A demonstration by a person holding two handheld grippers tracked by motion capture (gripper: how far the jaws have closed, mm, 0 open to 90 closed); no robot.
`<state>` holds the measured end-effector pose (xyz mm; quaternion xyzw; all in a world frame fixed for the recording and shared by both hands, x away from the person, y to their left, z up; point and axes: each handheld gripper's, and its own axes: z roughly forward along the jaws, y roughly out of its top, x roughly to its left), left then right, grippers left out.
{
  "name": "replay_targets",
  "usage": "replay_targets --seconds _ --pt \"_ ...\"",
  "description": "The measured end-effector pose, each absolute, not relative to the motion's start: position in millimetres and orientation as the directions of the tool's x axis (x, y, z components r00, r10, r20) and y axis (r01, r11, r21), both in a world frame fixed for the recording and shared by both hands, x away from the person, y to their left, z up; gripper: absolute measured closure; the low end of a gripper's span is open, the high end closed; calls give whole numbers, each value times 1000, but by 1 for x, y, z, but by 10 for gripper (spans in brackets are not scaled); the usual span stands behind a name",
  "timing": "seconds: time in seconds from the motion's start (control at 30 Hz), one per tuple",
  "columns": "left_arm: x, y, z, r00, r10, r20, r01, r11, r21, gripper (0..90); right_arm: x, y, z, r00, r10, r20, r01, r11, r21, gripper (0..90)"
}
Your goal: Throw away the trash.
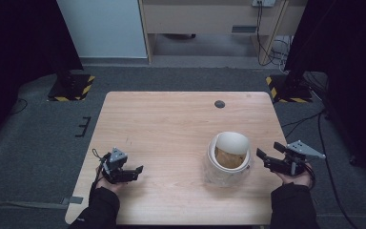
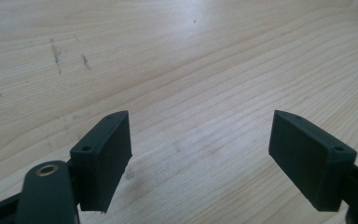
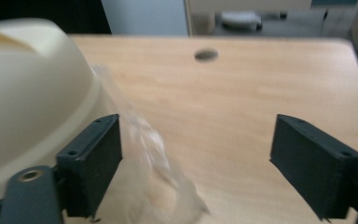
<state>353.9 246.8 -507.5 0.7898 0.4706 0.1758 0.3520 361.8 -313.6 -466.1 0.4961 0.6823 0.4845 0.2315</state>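
Observation:
A cream-white rounded container (image 1: pixel 228 157) with a brownish inside stands on the wooden table (image 1: pixel 171 124), right of centre, wrapped in clear plastic film (image 3: pixel 154 172). My right gripper (image 1: pixel 268 153) hovers just right of it, open, jaws wide apart with nothing between them; the container (image 3: pixel 28 93) bulges at the left of the right gripper view, beside the left jaw. Near the table's front left my left gripper (image 1: pixel 136 171) is open over bare wood, its two black pads (image 2: pixel 105 158) far apart and empty.
A small dark round grommet (image 1: pixel 219 104) sits in the table near its back edge. Two black stands with yellow-striped bases (image 1: pixel 71 86) flank the far corners on the grey floor. Cables (image 1: pixel 276 47) trail at the back right.

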Motion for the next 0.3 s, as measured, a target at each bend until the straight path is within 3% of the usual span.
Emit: replay_targets --seconds 0.3 --pt "357 249 -519 484 875 -25 669 -351 656 147 375 -326 -496 -348 930 121 574 109 812 60"
